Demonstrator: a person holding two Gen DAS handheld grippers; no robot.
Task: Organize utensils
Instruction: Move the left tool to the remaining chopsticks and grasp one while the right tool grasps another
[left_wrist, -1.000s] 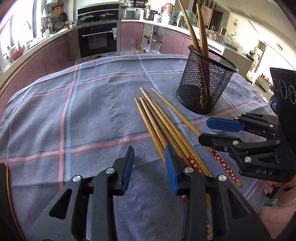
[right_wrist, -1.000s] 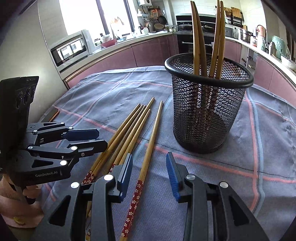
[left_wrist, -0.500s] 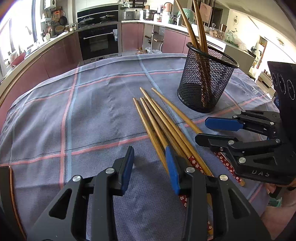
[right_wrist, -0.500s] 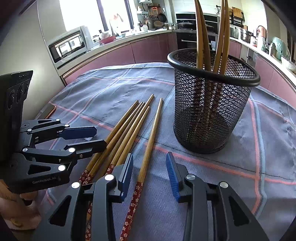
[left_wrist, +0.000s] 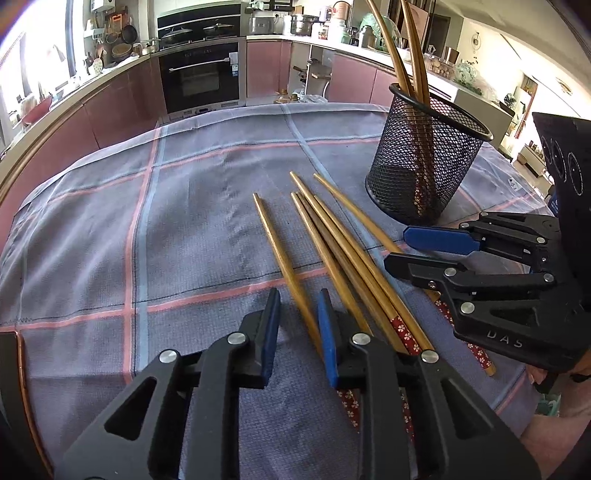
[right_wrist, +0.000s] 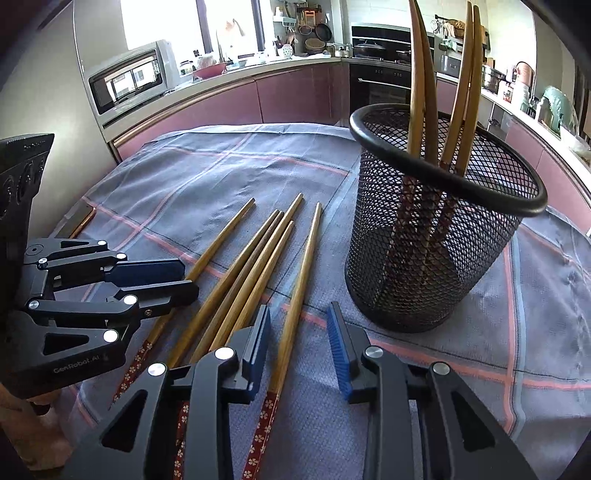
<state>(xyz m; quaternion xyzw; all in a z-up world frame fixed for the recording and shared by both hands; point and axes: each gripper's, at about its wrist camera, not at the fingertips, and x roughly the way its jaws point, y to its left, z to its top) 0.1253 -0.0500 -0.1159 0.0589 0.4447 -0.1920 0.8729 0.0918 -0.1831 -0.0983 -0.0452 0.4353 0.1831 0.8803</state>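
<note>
Several wooden chopsticks with red flowered ends (left_wrist: 332, 243) (right_wrist: 255, 266) lie side by side on the checked cloth. One chopstick (left_wrist: 282, 258) (right_wrist: 210, 254) lies apart at the left of the bunch and runs between the jaws of my left gripper (left_wrist: 297, 314) (right_wrist: 162, 277), which is open around it, low over the cloth. My right gripper (right_wrist: 297, 332) (left_wrist: 410, 247) is open and straddles the rightmost chopstick (right_wrist: 299, 291). A black mesh cup (left_wrist: 424, 162) (right_wrist: 436, 229) stands upright beyond, holding several chopsticks.
The table is covered with a grey-blue cloth with pink lines (left_wrist: 184, 229). Kitchen counters, an oven (left_wrist: 201, 74) and a microwave (right_wrist: 129, 79) stand behind. The table edge (left_wrist: 22, 369) shows at the near left.
The left gripper has moved forward and its jaws now sit around the leftmost chopstick, which has shifted left away from the bunch. The right gripper has come closer to the cup.
</note>
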